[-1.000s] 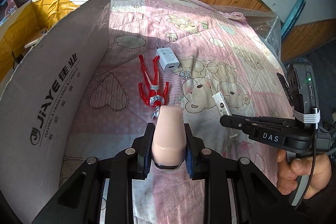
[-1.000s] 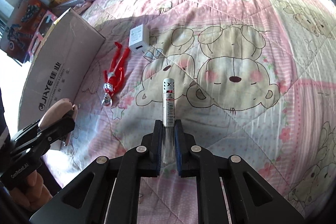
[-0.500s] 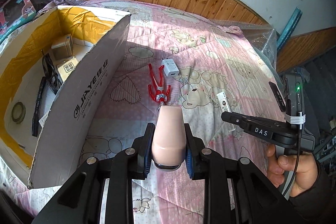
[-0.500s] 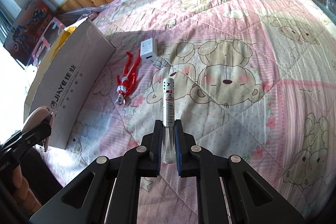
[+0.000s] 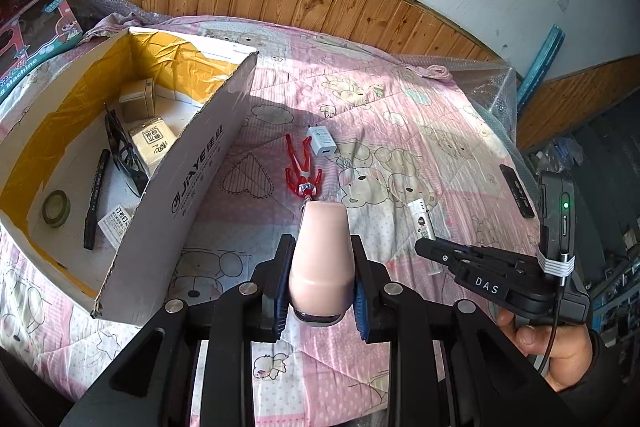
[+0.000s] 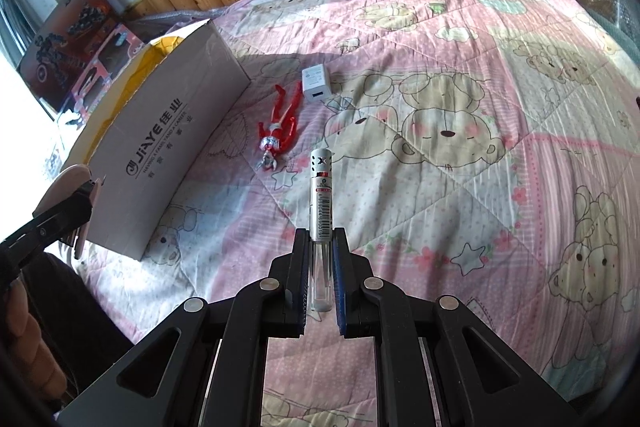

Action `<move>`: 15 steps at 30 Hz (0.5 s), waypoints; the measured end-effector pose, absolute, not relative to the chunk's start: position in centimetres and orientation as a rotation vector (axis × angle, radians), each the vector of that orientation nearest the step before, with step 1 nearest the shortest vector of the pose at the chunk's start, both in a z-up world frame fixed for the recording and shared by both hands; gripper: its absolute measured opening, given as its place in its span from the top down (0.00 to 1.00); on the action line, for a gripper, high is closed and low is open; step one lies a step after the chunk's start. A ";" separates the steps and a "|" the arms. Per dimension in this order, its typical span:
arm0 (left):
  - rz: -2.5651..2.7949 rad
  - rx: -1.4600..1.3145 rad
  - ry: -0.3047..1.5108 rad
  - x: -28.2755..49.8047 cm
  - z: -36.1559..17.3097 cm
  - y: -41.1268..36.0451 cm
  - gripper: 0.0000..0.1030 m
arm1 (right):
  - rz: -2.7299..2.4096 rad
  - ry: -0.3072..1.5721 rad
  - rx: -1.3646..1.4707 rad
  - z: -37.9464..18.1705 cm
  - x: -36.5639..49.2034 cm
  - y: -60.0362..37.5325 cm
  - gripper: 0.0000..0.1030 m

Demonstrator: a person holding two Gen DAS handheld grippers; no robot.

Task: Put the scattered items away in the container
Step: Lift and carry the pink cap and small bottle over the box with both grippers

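The left gripper is clamped on a smooth pale-pink object, its jaws pressed against both flanks, and holds it in the air above the pink bear-print quilt. The right gripper is closed on a slim tube with a silver cap and a barcode label; the clear lower end sits between the jaws and the cap points away toward the far side. In the left wrist view the person's hand wraps the right gripper's handle at the right edge.

The cardboard box stands on the left of the quilt, open at the top, lined yellow inside. Lying in it are two small cartons, a black pen, dark glasses, a roll of tape and a white paper slip.

Outside the box, just right of its printed wall, a red toy figure lies flat on the quilt, and a white charger plug lies just beyond its legs, farther away. A toy carton stands against the wood-panelled wall at far left.
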State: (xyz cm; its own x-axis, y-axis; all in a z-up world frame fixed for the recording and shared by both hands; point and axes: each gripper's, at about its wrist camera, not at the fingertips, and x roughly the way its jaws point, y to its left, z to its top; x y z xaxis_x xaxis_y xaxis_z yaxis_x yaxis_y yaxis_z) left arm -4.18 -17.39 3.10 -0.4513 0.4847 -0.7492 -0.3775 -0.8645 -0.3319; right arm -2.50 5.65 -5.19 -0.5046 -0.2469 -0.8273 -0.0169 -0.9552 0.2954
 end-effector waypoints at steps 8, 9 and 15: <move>2.312 -1.222 -0.198 -3.1 3.9 -19.3 0.74 | -2.566 -0.368 1.431 -3.1 -0.8 2.6 0.89; 2.316 -1.220 -0.203 -3.0 4.0 -19.6 0.74 | -2.562 -0.367 1.426 -2.8 -0.6 2.2 0.89; 2.345 -1.209 -0.232 -2.9 4.6 -21.4 0.74 | -2.538 -0.343 1.391 -1.5 0.4 -0.5 0.89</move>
